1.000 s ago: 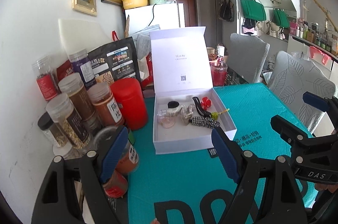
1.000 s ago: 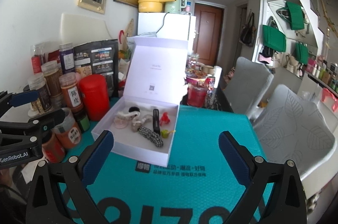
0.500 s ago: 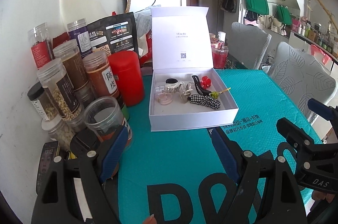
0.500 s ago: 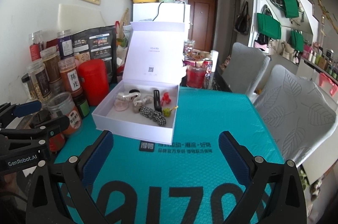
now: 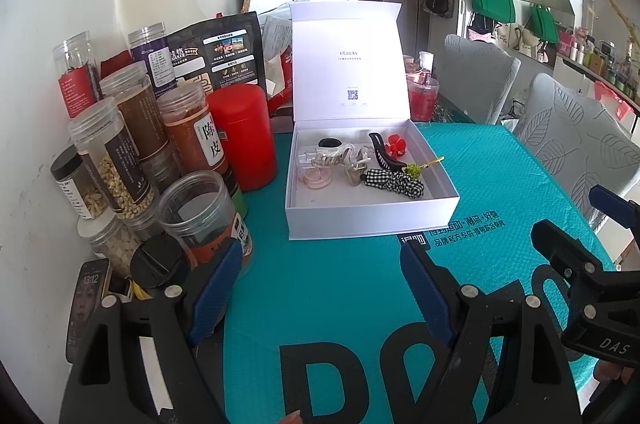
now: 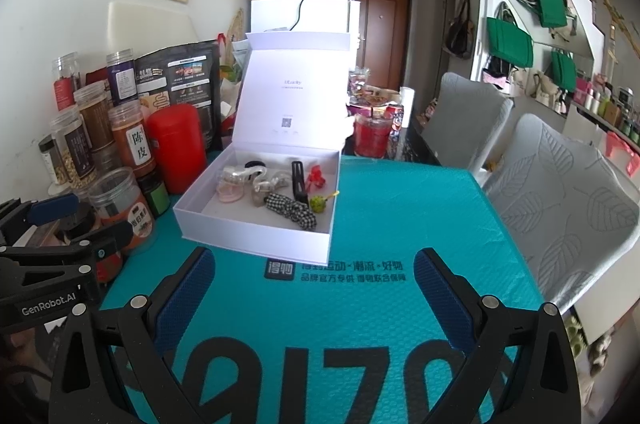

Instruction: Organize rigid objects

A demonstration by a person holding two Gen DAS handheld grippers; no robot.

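Left to right: spice jars (image 5: 120, 160) and a red canister (image 5: 244, 136) crowd the wall side of the teal mat (image 5: 340, 284). At centre, a white box (image 5: 372, 220), lid upright, holds a black claw clip (image 5: 380, 152), red flower clip (image 5: 396, 144) and checked scrunchie (image 5: 396, 182). The left gripper (image 5: 320, 288) and right gripper (image 6: 314, 288) hover over bare mat before the box, jaws apart, gripping nothing.
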